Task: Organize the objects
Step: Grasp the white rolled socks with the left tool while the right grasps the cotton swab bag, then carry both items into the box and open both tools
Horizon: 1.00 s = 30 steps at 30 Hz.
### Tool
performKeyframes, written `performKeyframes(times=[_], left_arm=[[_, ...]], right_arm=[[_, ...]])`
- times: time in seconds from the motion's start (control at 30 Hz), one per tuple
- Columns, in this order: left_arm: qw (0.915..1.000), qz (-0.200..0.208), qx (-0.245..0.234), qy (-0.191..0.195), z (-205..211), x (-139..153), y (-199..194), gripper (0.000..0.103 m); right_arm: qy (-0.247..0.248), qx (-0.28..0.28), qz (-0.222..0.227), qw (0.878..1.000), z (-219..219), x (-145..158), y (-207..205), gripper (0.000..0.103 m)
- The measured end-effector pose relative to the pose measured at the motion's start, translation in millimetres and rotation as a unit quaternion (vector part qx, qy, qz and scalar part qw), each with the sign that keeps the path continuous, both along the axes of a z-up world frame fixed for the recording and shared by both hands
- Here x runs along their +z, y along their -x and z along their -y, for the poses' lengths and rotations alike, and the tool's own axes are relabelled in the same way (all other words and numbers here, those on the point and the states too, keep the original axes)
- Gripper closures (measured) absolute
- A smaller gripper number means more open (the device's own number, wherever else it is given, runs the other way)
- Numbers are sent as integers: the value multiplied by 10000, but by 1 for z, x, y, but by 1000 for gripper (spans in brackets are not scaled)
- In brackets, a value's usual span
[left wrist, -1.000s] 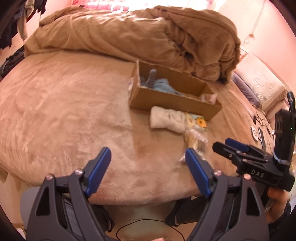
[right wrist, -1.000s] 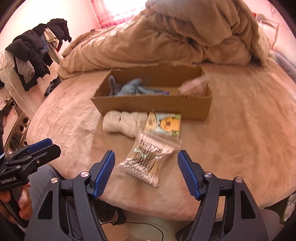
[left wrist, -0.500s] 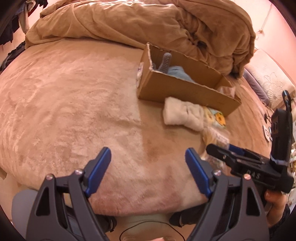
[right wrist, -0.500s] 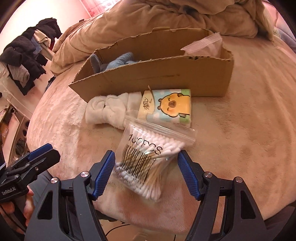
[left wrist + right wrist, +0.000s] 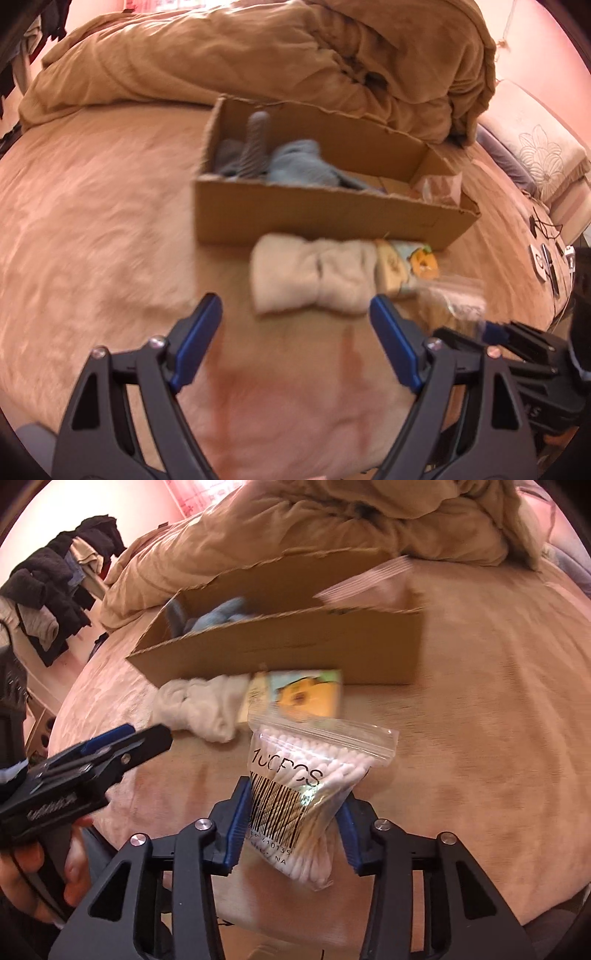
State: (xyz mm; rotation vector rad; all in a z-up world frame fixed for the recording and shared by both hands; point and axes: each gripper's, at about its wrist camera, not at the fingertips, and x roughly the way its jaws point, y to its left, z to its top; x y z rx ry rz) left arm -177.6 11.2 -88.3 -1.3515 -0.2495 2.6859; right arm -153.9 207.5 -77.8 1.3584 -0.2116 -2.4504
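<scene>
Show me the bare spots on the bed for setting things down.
Free: the wide blanket left of the box, and right of the box. Crowded: along the box front, with towel, tissue pack and swab bag.

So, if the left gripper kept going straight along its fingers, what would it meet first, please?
Probably the cream rolled cloth, just ahead of the open left gripper on the bed; depth is hard to judge through blur.
</scene>
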Motion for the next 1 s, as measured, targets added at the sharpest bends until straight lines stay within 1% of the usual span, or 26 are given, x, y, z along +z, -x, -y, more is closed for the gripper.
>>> performKeyframes(times=[0.07,0.2,0.33,0.37,0.43,0.5,0.53,0.57,0.67,0.8,1.0], left_arm=[[10000,11,-39,-42,-5,-2,8,19],[9996,202,-170,-32,-15,-15,23,19],[9993,131,-257,242,-22,-21,25,20],[9993,115,-263,259,-23,-21,26,26],[9991,88,-258,316,-22,-22,25,31],[9992,74,-267,282,-20,-20,22,37],[9992,65,-269,274,-20,-18,20,43],[9993,55,-270,270,-19,-17,18,47],[9994,6,-258,235,-18,-9,11,50],[9995,-78,-264,162,-15,3,-2,52],[9993,-276,-272,-3,-9,34,-25,52]], right_arm=[[-6,-87,-38,10000,-12,2,-1,58],[-57,-192,-128,9997,-26,3,-2,58],[-171,-363,-175,9990,-36,3,-1,58],[-163,-393,-158,9990,-39,3,0,58],[-166,-440,-164,9988,-44,4,0,58],[-151,-477,-185,9986,-46,7,1,58],[-133,-498,-211,9984,-48,10,0,58],[-129,-510,-232,9983,-49,12,0,58],[-106,-560,-318,9979,-52,22,-4,58],[-97,-599,-439,9972,-55,36,-9,58],[-143,-598,-632,9961,-51,61,-21,58]])
